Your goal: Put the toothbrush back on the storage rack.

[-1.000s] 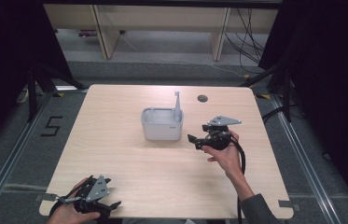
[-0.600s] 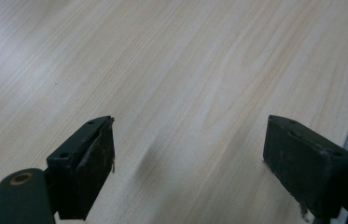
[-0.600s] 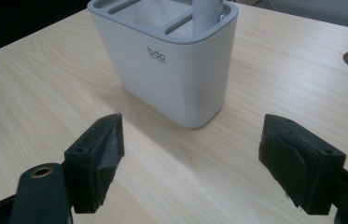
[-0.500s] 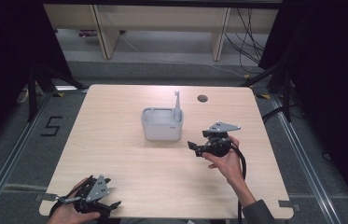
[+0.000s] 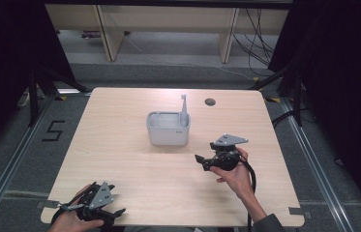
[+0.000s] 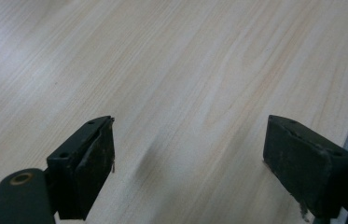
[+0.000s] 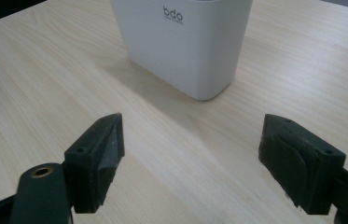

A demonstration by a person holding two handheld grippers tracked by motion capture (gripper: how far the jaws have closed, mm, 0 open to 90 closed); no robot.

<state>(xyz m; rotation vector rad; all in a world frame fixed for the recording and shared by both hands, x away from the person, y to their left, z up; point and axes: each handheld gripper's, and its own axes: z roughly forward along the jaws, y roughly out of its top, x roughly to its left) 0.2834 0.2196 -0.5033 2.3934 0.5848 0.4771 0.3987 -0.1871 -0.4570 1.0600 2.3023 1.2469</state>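
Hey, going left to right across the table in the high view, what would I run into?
Left tongs at the near left corner → white container with a grey tool standing in it → right tongs → round hole in the table.

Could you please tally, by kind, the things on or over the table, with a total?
White containers: 1, the bdo container.
Grey upright tools standing in it: 1, the grey tool.
Handheld grippers: 2, the left gripper and the right gripper, both open.
Total: 4.
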